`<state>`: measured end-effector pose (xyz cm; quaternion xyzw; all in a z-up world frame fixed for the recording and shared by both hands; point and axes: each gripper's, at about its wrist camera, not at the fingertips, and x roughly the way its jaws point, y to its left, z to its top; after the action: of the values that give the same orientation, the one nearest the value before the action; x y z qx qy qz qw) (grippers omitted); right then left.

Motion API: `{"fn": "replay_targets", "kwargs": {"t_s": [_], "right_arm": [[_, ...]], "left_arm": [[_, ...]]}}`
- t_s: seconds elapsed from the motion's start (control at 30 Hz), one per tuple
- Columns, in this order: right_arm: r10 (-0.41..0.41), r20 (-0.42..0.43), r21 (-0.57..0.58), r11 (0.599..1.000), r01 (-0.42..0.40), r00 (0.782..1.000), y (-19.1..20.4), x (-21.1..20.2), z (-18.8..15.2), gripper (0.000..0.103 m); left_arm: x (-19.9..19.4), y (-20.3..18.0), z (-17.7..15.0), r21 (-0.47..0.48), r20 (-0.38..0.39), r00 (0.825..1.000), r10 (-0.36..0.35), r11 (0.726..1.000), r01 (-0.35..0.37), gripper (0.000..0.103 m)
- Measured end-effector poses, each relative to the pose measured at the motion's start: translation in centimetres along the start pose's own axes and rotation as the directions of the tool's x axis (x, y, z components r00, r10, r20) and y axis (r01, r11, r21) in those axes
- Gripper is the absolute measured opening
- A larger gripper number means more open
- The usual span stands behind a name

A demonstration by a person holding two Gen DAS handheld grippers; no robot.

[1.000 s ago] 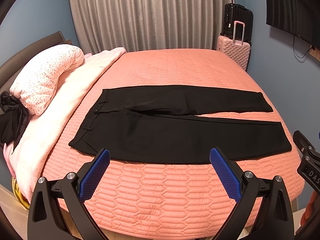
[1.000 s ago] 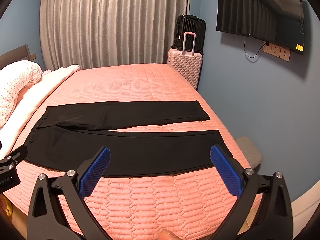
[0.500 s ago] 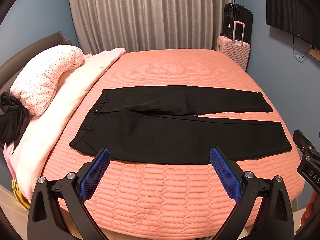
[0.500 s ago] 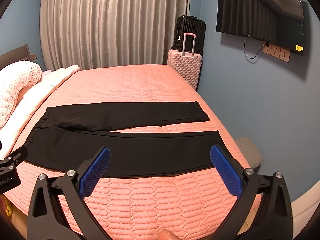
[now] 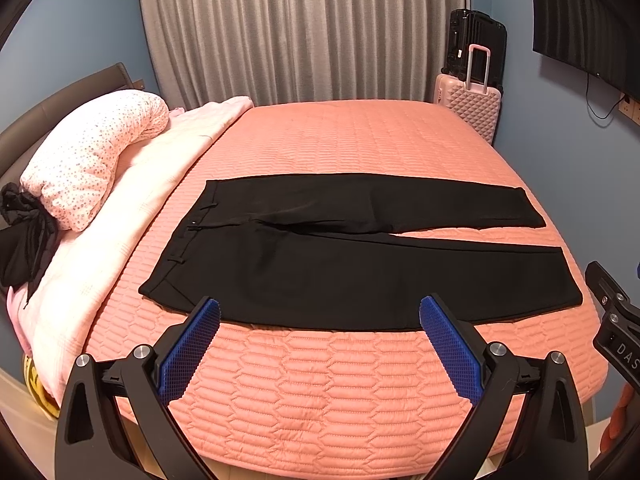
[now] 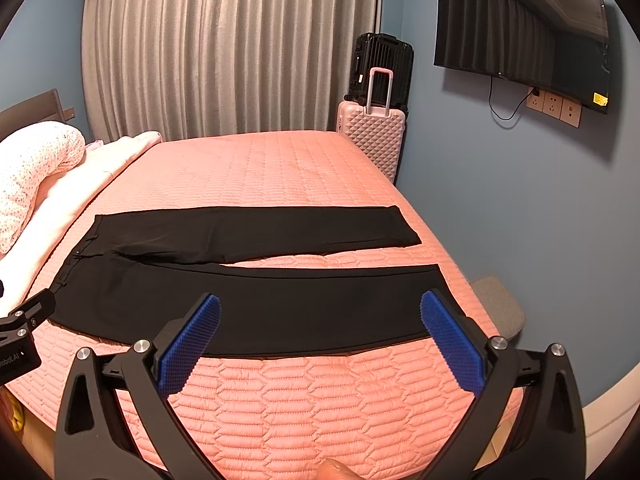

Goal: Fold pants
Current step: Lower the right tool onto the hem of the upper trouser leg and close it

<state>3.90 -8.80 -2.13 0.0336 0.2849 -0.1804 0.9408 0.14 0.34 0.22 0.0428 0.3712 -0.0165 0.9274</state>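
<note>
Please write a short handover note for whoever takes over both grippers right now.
Left gripper: open, empty, above the near bed edge, toward the waist end of the pants.
Right gripper: open, empty, above the same edge, toward the hem end.
Pants: flat on the bed, waistband toward the pillow, legs spread in a narrow V, hems toward the suitcase side.
Done: pants laid out and smoothed; no fold made.
Left: everything. Probably bring one leg over the other, then fold lengthwise from hems toward waistband.
</note>
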Motion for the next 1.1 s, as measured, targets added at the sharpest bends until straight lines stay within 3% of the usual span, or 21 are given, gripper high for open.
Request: {"fn": "replay_targets", "kwargs": {"t_s": [0.6, 0.73, 0.9, 1.0, 1.1], "right_arm": [[-0.001, -0.019, 0.005, 1.000, 0.001, 1.000, -0.3, 0.9, -0.3, 0.098], [0.036, -0.041, 0.008, 0.999, -0.036, 0.998, -0.9, 2.7, -0.8, 0.098], [0.059, -0.055, -0.046, 0.997, -0.062, 0.997, -3.9, 8.3, -0.4, 0.098], [0.049, -0.060, -0.047, 0.998, -0.052, 0.997, -7.4, 13.9, 1.6, 0.098], [0.114, -0.093, 0.012, 0.994, -0.113, 0.989, -11.7, 21.3, 4.2, 0.098]], "left_arm": [[1.0, -0.5, 0.0, 0.004, -0.017, 1.000, 0.001, 1.000, -0.001, 0.098], [2.4, -0.3, -0.4, 0.016, -0.035, 0.999, 0.004, 1.000, -0.004, 0.098], [6.4, 1.1, -0.1, 0.007, -0.047, 0.998, 0.036, 0.999, -0.036, 0.098], [9.0, 2.2, 0.8, -0.031, -0.044, 0.998, 0.045, 0.998, -0.046, 0.098], [11.9, 3.0, 2.2, -0.059, -0.021, 0.998, 0.052, 0.997, -0.053, 0.098]]}}
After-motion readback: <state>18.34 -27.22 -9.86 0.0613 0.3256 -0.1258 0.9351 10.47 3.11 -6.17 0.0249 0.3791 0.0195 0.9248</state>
